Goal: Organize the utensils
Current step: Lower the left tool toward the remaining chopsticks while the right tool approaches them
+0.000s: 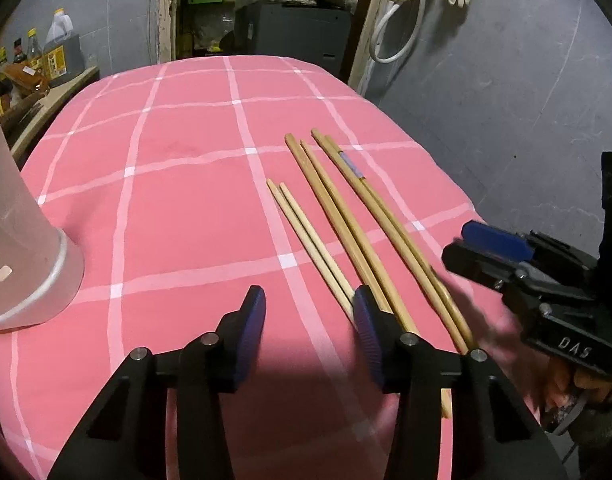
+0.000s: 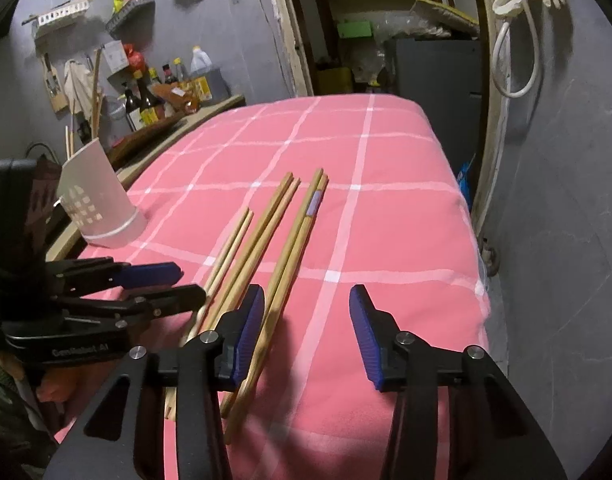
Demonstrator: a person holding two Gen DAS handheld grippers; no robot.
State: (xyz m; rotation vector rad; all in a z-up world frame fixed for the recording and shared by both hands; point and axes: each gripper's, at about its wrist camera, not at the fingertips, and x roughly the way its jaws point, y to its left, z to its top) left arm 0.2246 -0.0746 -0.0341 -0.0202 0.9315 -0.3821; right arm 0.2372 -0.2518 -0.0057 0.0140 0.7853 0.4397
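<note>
Six chopsticks [image 1: 347,236] lie in three pairs on the pink checked cloth [image 1: 178,184], long axes running away from both cameras. The left gripper [image 1: 309,312] is wide open and empty, the chopsticks just right of its span. The right gripper [image 2: 306,310] is likewise wide open and empty; its left finger sits over the pairs, making it the nearer. The white holder [image 2: 100,208] stands upright, far left, apparently containing two sticks

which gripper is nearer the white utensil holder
Left. The left gripper hovers just right of the white utensil holder; the right gripper sits further right, beyond the chopsticks, across the pink cloth from it.
</note>
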